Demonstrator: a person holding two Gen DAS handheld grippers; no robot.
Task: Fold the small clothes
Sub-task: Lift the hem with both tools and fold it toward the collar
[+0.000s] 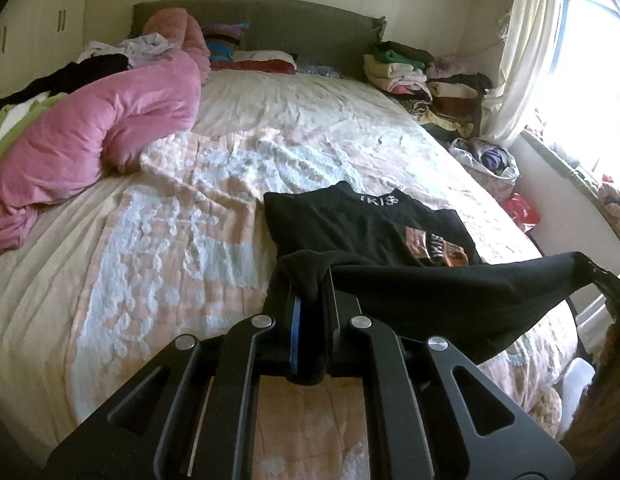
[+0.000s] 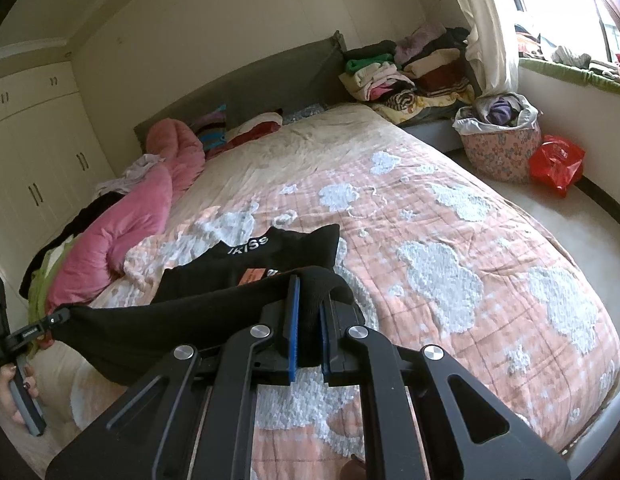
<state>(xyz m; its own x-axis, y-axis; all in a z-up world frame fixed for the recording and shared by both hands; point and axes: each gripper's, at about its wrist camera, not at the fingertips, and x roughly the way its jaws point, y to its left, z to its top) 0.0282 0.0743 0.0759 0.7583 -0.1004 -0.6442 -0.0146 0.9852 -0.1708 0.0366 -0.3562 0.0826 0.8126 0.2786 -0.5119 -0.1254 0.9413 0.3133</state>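
A small black shirt with white neck lettering and an orange print lies on the bed, its top part flat and its bottom hem lifted. My left gripper is shut on the hem's left corner. My right gripper is shut on the hem's right corner; it also shows at the right edge of the left wrist view. The hem hangs stretched between both grippers, above the quilt. In the right wrist view the shirt lies just beyond the fingers, and the left gripper shows at the far left.
A peach and white quilt covers the bed. A pink duvet lies along the left side. Stacks of folded clothes sit at the far right corner. A flowered basket and a red bag stand on the floor right of the bed.
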